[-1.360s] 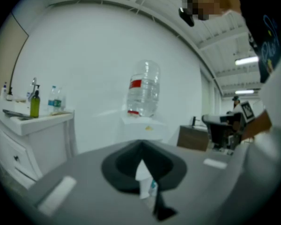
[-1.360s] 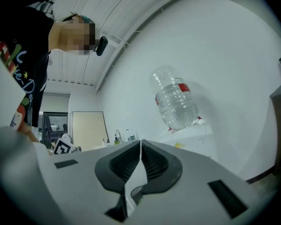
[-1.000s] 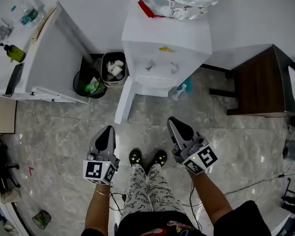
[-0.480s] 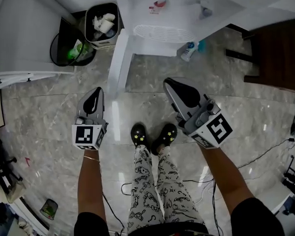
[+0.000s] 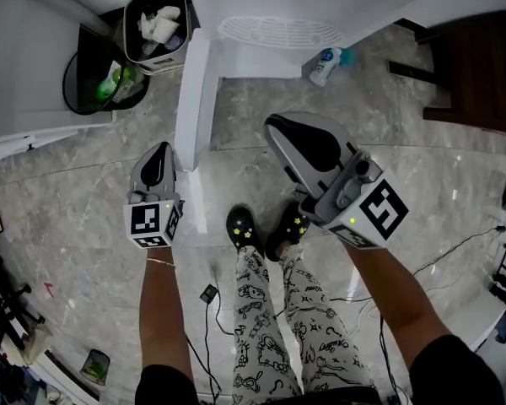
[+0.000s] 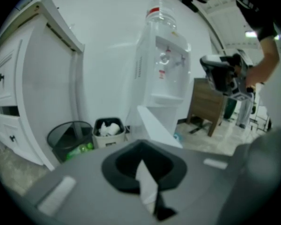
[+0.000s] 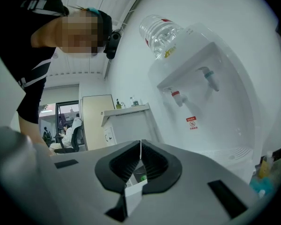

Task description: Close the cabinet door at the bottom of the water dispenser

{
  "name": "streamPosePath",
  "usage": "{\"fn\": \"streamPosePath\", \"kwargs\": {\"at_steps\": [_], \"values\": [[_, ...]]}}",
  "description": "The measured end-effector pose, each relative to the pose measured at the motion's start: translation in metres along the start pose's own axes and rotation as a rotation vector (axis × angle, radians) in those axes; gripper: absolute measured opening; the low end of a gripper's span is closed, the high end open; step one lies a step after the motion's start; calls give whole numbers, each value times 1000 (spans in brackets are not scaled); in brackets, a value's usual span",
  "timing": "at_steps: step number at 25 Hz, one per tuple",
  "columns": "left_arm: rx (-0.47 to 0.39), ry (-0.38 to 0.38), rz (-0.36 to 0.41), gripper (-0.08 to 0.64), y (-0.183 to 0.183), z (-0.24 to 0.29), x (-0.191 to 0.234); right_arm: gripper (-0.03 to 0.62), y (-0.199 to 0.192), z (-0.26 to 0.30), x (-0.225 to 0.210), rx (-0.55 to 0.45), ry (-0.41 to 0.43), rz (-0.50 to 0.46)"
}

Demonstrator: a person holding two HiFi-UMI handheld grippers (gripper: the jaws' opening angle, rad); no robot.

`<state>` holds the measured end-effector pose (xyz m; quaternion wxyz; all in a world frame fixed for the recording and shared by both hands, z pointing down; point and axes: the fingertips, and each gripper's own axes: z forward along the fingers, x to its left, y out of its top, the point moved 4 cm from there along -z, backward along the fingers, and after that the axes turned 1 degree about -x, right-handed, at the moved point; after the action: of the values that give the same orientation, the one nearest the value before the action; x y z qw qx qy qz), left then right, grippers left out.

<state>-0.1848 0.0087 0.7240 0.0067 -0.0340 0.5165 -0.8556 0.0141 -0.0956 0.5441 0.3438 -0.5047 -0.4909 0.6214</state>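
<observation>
Both pairs of jaws together (nothing held) | left gripper (image 5: 157, 154) nearer open cabinet door (image 5: 192, 91) | right gripper (image 5: 285, 133) raised

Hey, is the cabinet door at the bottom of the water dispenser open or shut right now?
Open. The cabinet door stands swung out from the water dispenser, seen edge-on in the head view.

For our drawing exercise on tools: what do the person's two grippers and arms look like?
The left gripper and right gripper have grey shells with black, rounded fingers. Each carries a cube of black-and-white square markers; a small green light glows on the right one. The person wears short black sleeves and a thin bracelet on the left wrist.
</observation>
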Motion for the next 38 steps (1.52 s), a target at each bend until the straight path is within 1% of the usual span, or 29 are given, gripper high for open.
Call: {"fn": "streamPosePath", "kwargs": {"at_steps": [4, 8, 10, 12, 15, 18, 22, 26, 32, 35, 38], "values": [[4, -21, -9, 0, 4, 8, -2, 17, 5, -2, -4, -8, -20, -5], [9, -66, -5, 0, 6, 18, -19, 17, 7, -13, -16, -34, -86, 16], [1, -101, -4, -2, 10, 26, -34, 17, 5, -21, -23, -51, -116, 43], [-19, -133, -28, -2, 13, 35, -50, 17, 2, -31, -29, -62, -138, 72], [-43, -171, -52, 0, 18, 53, -75, 17, 0, -47, -36, -55, -156, 59], [-58, -220, -43, 0, 25, 70, -103, 17, 0, -66, -43, -67, -181, 66], [-56, -285, -18, 0, 37, 98, -136, 17, -1, -84, -56, -65, -220, 63], [-60, -302, 8, 0, 53, 133, -164, 17, -4, -98, -68, -65, -230, 59], [-83, -297, 32, 0, 79, 179, -190, 17, -16, -109, -97, -72, -236, 65], [-86, -305, 57, 0, 87, 195, -196, 17, -22, -111, -115, -77, -237, 61], [-82, -315, 68, 0, 91, 209, -196, 17, -29, -111, -131, -56, -234, 60]]}}
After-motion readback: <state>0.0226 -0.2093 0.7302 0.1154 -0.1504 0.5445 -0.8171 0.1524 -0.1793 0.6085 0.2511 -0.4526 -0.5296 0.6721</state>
